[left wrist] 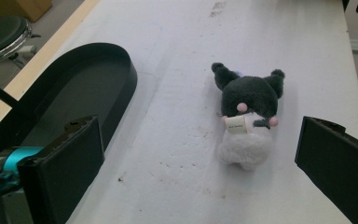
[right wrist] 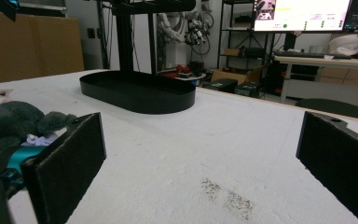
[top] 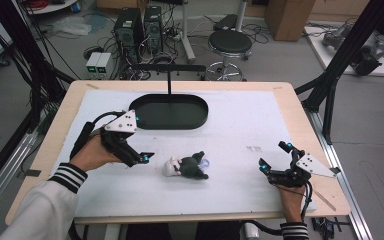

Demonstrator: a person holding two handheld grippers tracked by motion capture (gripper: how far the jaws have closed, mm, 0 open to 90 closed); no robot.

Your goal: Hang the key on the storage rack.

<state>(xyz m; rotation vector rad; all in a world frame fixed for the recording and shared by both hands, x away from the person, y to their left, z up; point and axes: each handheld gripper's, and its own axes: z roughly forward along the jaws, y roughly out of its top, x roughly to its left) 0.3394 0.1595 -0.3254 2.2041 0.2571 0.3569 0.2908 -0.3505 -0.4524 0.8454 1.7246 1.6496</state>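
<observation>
Item: small plush toy (top: 186, 166), dark grey head with white body, lying on its side on the white mat of the bench (top: 260, 120), well short of the black oval tray (top: 169, 111) behind it. Left gripper (top: 147, 157): fingers (left wrist: 65, 163) spread wide, pointed at the toy from just beside it, not yet touching; in the left gripper view the toy lies between and beyond the two fingers. Right gripper (top: 275, 156): resting near the bench's right edge, well apart from the toy, fingers (right wrist: 70, 154) likewise spread and holding nothing. Status, by my reckoning: approach under way, grasp not made; tray empty; pick-up and any placing in the tray all remain to do
</observation>
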